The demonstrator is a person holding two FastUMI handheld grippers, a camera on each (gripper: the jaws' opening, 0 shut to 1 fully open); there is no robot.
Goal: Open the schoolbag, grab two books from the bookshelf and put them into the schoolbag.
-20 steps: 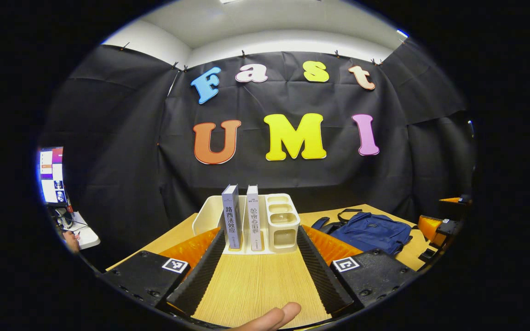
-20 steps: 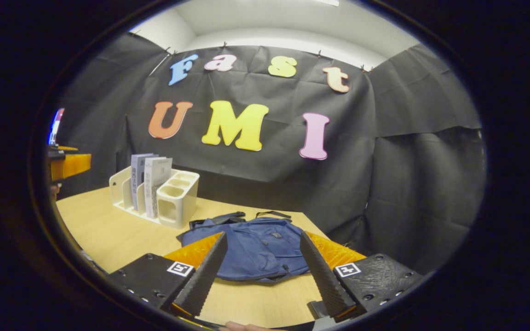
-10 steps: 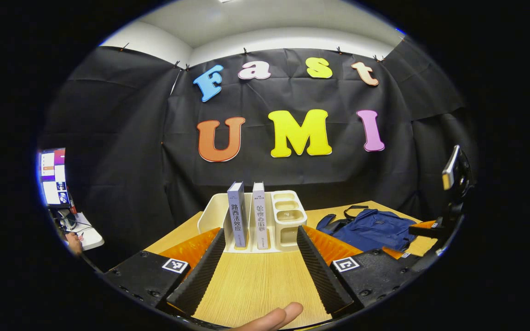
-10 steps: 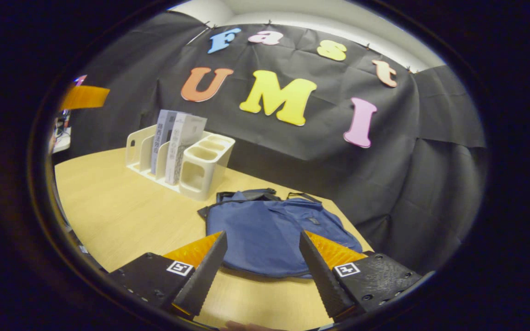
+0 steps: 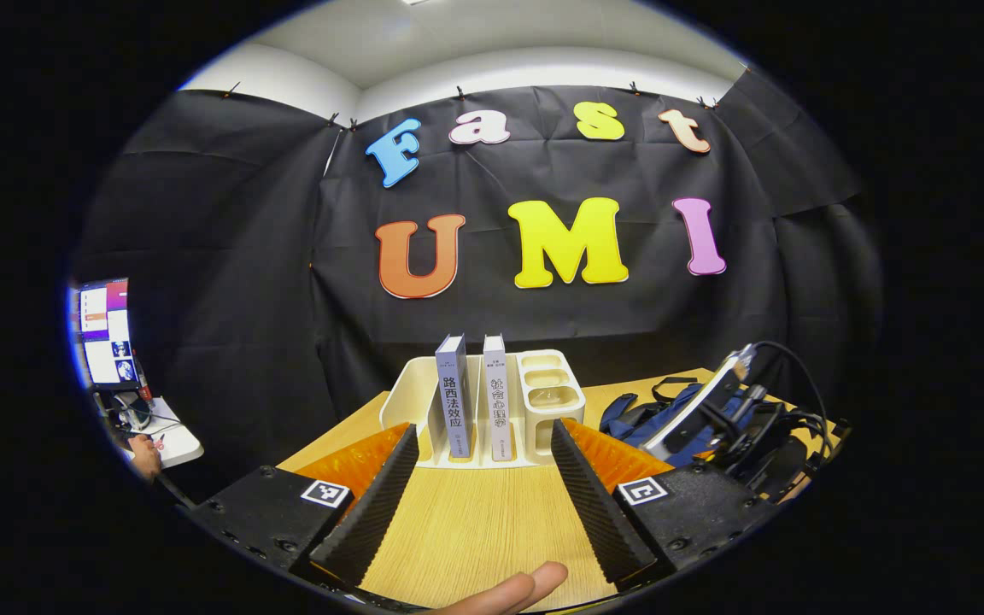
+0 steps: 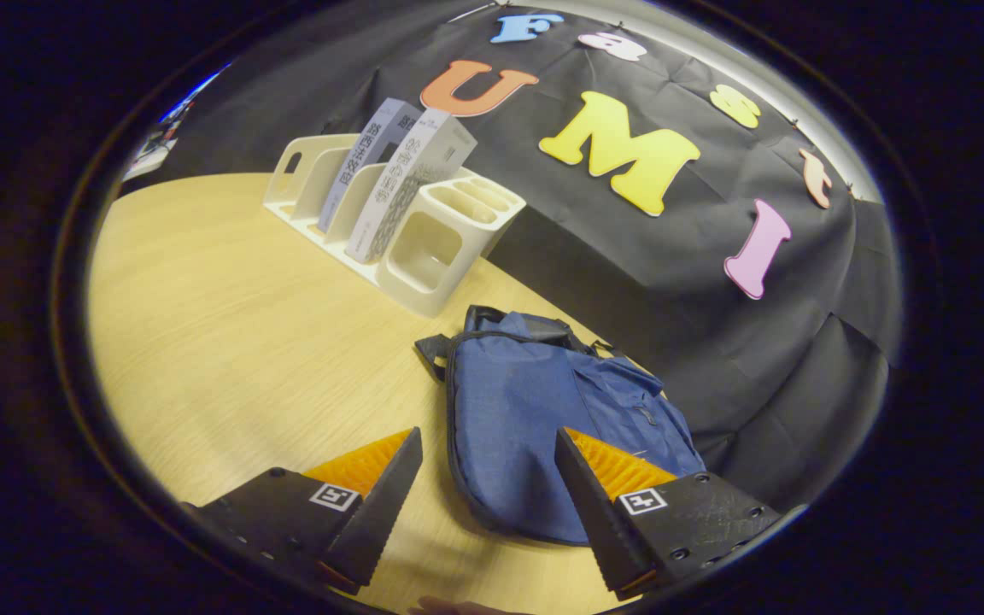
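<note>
- Schoolbag [image 6: 543,427] lies flat and closed on the worktop [image 6: 227,342], at 12 o'clock between the right tool [image 6: 485,495], fingers apart.
- Left tool [image 5: 479,487], fingers apart, faces two upright books [image 5: 475,397] in the bookshelf [image 5: 407,401] at 12 o'clock.

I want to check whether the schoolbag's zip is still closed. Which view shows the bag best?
The right gripper view: the schoolbag lies flat and nearly whole ahead of the open right gripper. In the left gripper view, the bag is mostly hidden behind the other gripper.
</note>
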